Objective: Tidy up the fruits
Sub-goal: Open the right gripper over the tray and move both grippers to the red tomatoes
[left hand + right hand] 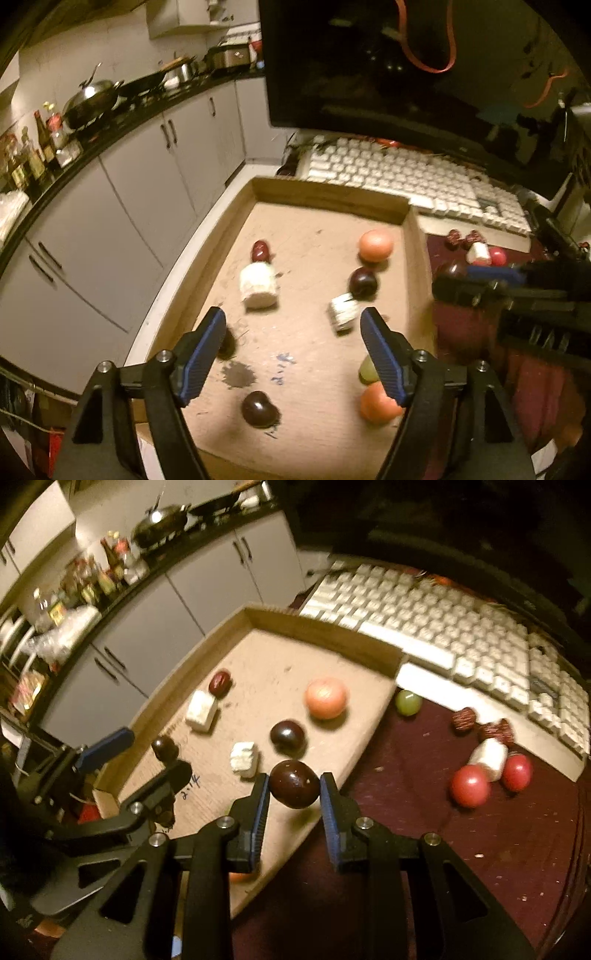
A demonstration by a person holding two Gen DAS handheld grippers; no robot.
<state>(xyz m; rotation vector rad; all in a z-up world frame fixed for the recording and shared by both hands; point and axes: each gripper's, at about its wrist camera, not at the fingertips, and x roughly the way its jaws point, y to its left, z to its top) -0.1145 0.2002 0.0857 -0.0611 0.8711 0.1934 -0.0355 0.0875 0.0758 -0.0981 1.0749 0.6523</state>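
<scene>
1. Between the blue ribbed pads of the right claw (293,788) sits a dark plum (293,784), clamped and lifted above the cardboard tray (325,631); glossy, slightly oval, long axis running pad to pad.
2. Left claw (293,334) stands apart over the tray, nothing between its pads.
3. On the tray floor lie another smooth dark plum (259,408), an orange-pink round fruit (375,244) and a white ridged block (257,288).

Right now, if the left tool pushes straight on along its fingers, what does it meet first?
Probably the bare floor of the cardboard tray. The left tool is open with nothing between its fingers. The white foam block sits just off the right finger, so it might get clipped; depth is unclear.
</scene>
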